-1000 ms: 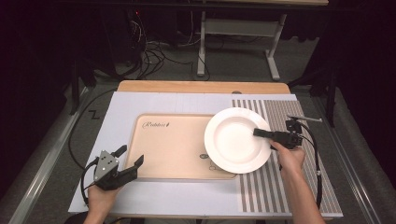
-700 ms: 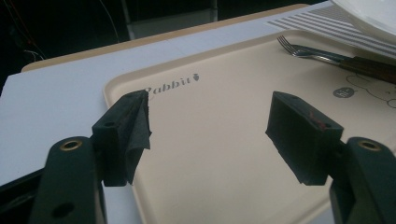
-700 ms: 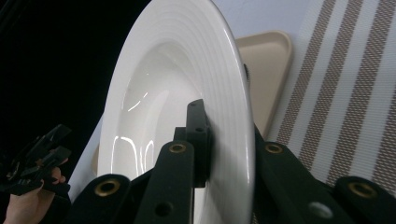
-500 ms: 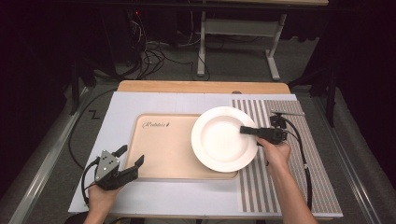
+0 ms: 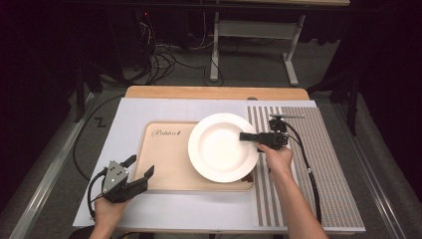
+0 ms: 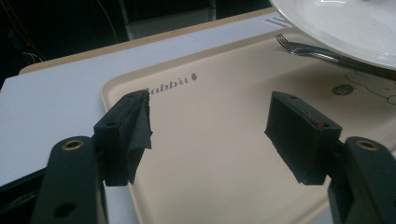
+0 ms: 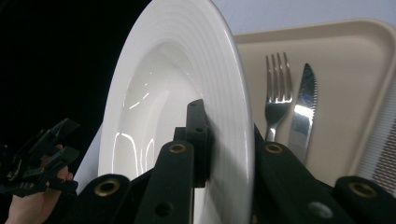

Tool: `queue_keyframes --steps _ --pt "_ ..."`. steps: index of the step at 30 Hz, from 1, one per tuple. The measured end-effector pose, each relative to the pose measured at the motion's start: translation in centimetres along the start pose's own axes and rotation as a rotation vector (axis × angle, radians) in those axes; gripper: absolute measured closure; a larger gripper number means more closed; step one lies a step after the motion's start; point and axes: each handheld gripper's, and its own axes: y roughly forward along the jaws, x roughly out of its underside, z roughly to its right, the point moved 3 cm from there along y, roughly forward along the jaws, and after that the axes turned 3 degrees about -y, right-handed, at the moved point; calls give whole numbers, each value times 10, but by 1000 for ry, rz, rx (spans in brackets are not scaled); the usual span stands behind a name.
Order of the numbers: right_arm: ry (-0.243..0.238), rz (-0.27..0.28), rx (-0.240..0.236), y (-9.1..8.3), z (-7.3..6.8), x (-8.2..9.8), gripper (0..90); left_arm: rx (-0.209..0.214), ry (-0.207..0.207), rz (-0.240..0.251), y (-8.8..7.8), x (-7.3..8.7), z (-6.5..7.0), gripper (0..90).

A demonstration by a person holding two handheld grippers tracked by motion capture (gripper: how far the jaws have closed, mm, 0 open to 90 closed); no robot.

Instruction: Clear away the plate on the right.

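The beige rectangular plastic tray (image 5: 171,164) reads "Rabbit". The right claw (image 5: 245,136) pinches the round white ceramic plate's (image 5: 219,149) rim. The left claw (image 5: 141,168) stands spread and empty at the tray's near left corner.

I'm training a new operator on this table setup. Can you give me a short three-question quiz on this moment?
1. True or false: the right gripper is clamped on the rim of the round white ceramic plate.
2. Which cutlery lies on the beige plastic tray? A) spoon B) metal fork and metal knife C) chopsticks
3. Are the left gripper's jaws open or shut?

Key: 1 true; 2 B; 3 open.
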Motion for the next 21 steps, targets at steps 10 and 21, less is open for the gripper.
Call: queue_keyframes --steps 10,21 --pt "-13 -35 -15 23 -10 -3 838 -7 0 9 -1 -1 0 315" --pt "-16 -73 -11 50 -19 -5 837 -8 -10 17 -1 -2 -2 315"
